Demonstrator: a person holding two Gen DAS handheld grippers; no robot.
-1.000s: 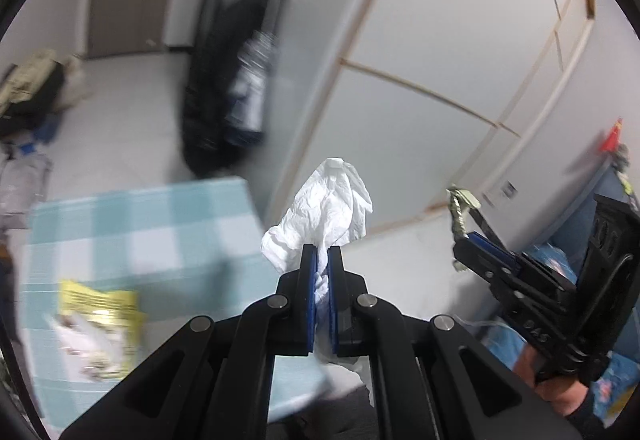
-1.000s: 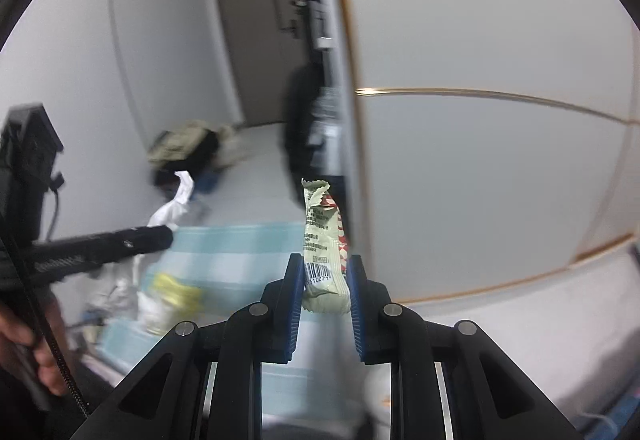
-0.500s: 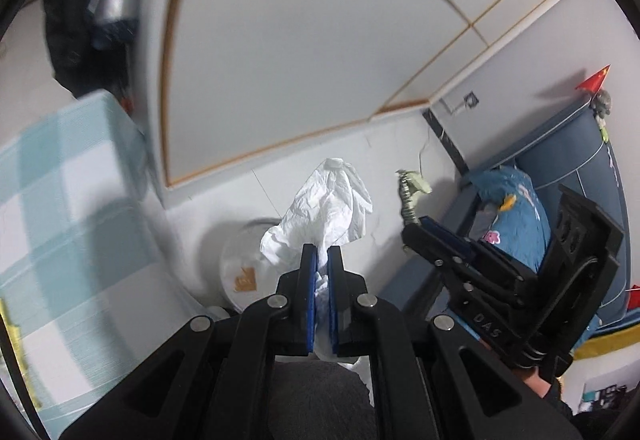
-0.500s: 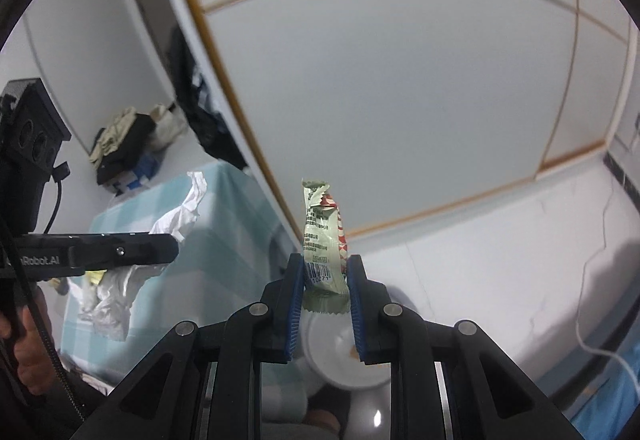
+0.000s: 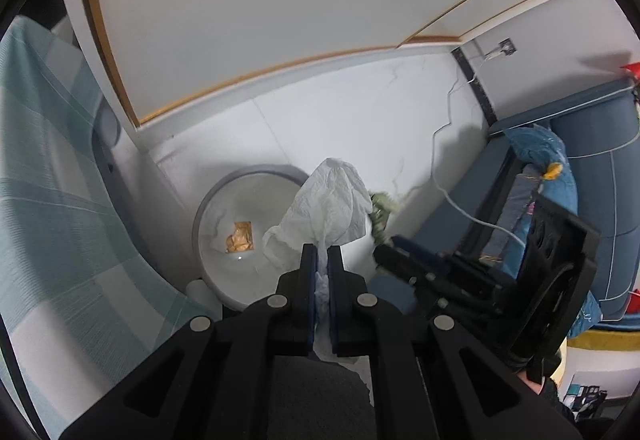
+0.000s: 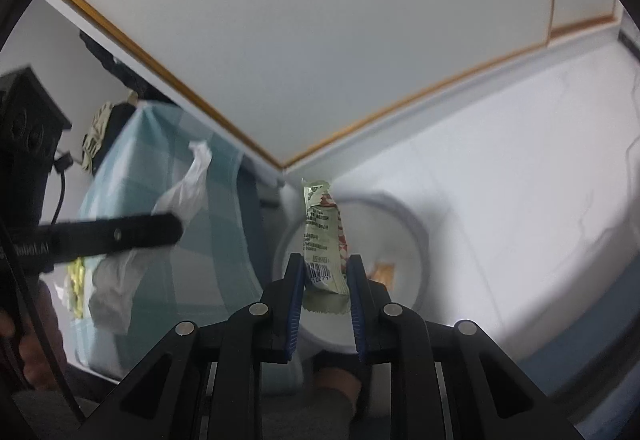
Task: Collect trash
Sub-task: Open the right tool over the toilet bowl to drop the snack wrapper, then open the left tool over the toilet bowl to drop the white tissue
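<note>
We see the left gripper (image 5: pixel 322 260) pinching crumpled white tissue (image 5: pixel 328 204), the right gripper (image 6: pixel 325 272) clamping a glossy snack wrapper (image 6: pixel 322 240), both above the round bin (image 5: pixel 216 200).

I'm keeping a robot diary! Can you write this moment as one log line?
left claw: shut on tissue | right claw: shut on wrapper | bin: below, not dropped yet

Desk cloth (image 5: pixel 52 200): teal-white check, left.
Sofa (image 5: pixel 592 144): blue, right.
Cable (image 5: pixel 444 196): white, across floor.
Wall socket (image 5: pixel 505 47): back wall.
</note>
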